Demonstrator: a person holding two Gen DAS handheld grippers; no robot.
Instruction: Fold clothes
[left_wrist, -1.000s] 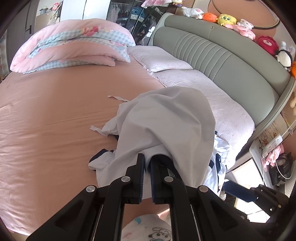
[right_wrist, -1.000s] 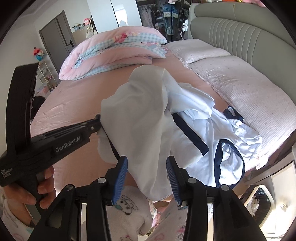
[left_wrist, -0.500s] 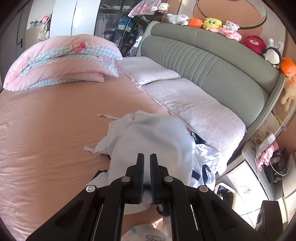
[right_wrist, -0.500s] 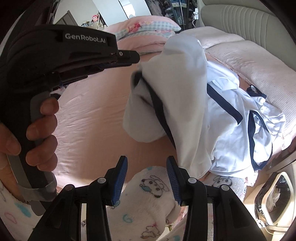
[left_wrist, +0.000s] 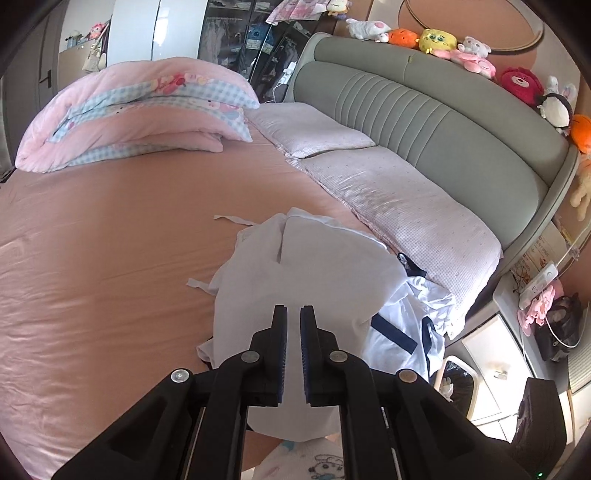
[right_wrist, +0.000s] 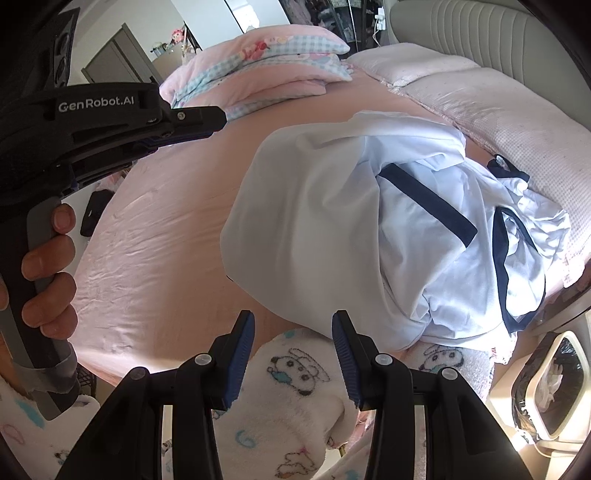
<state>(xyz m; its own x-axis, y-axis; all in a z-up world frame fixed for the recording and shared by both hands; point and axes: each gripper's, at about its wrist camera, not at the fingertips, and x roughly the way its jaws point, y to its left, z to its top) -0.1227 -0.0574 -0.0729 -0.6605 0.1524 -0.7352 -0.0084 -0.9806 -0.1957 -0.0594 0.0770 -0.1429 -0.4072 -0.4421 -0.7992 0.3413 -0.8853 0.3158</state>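
A white garment with navy trim (left_wrist: 306, 266) (right_wrist: 325, 206) lies in a crumpled heap on the pink bed sheet (left_wrist: 110, 240), near the bed's front edge. My left gripper (left_wrist: 293, 310) hovers above the heap. Its jaws are opening, with only a narrow gap, and no cloth is between them. In the right wrist view the left gripper (right_wrist: 218, 120) is at upper left, its tips free of the fabric, with a person's hand (right_wrist: 48, 266) around its handle. My right gripper (right_wrist: 293, 321) stands open just short of the garment's near edge, holding nothing.
A folded pink duvet (left_wrist: 140, 110) lies at the far side, with two pillows (left_wrist: 406, 206) along the grey headboard (left_wrist: 443, 122) and plush toys on top. The person's fleece pyjamas (right_wrist: 295, 387) are below the right gripper. A lined bin (right_wrist: 550, 387) stands beside the bed.
The garment hung lifted from my left gripper; now it has dropped into a heap on the bed. The left gripper has let go and risen. The right gripper sank a little.
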